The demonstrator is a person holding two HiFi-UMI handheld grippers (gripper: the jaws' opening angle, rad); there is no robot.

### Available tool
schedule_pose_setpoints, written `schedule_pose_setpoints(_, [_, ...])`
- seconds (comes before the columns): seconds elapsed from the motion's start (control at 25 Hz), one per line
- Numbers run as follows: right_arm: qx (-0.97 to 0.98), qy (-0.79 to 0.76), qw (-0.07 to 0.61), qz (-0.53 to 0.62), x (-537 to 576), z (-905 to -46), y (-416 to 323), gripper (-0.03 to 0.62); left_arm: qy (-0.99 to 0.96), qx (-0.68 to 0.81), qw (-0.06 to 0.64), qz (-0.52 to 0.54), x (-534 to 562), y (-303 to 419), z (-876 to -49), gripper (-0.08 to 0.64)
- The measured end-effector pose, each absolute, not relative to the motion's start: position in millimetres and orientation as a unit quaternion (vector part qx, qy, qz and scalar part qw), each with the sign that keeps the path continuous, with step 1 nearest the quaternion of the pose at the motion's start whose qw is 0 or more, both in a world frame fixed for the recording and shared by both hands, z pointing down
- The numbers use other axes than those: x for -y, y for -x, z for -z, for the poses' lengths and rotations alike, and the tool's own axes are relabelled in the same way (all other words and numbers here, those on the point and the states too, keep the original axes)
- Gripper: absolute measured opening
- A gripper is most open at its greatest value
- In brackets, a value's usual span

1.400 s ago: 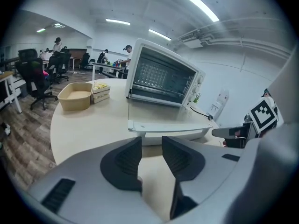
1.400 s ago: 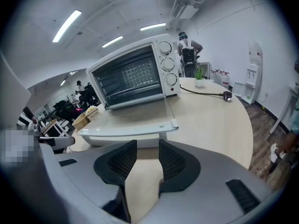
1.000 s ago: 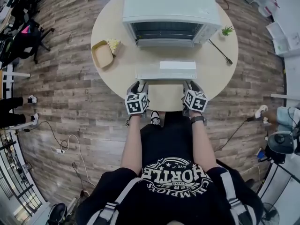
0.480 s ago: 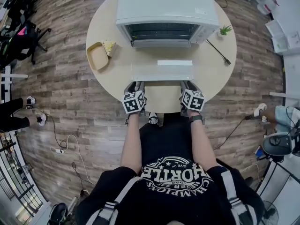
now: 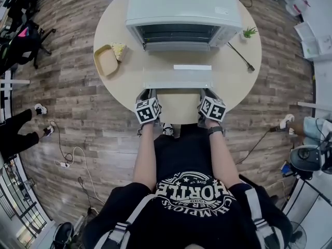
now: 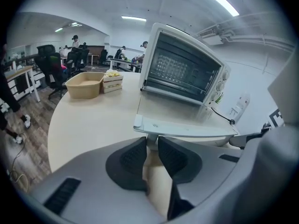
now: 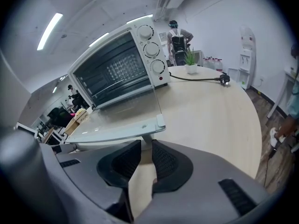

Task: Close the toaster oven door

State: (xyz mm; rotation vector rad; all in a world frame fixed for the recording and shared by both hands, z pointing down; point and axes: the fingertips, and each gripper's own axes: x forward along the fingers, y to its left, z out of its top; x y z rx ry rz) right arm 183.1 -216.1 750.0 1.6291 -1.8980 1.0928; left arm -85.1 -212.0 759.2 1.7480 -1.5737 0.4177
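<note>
A white toaster oven (image 5: 184, 9) stands at the far side of a round table, its glass door (image 5: 176, 69) folded down flat toward me. Along the door's near edge runs its handle (image 5: 177, 85). My left gripper (image 5: 149, 94) sits at the handle's left end, my right gripper (image 5: 206, 95) at its right end. In the left gripper view the jaws (image 6: 150, 146) have just been closing, and the pads now pinch the handle's left post (image 6: 151, 140). In the right gripper view the jaws (image 7: 145, 150) have likewise just closed in on the right post (image 7: 145, 141) under the door (image 7: 117, 125).
A tan tray (image 5: 106, 59) and a small box of food (image 5: 119, 50) lie left of the oven. A little potted plant (image 5: 250, 32) and a black power cord (image 5: 244, 58) lie on the right. The table's near edge (image 5: 179, 119) is just under my grippers.
The fingers of both grippers have drawn together around the ends of the door handle. Neither hand has shifted much, and the door still lies flat.
</note>
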Motion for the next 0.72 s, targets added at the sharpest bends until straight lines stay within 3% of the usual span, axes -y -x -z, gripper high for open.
schedule_pose_setpoints(0.16, [0.674, -0.591, 0.211, -0.391, 215.1, -751.7, -186.5, 0.064, -0.675, 0.617, 0.368, -0.17, 211.6, 85.7, -759.4, 0.086])
schedule_pose_setpoints(0.72, [0.659, -0.6, 0.21, -0.401, 213.0, -743.0, -188.4, 0.058, -0.671, 0.623, 0.369, -0.161, 212.0, 88.0, -751.0, 0.084])
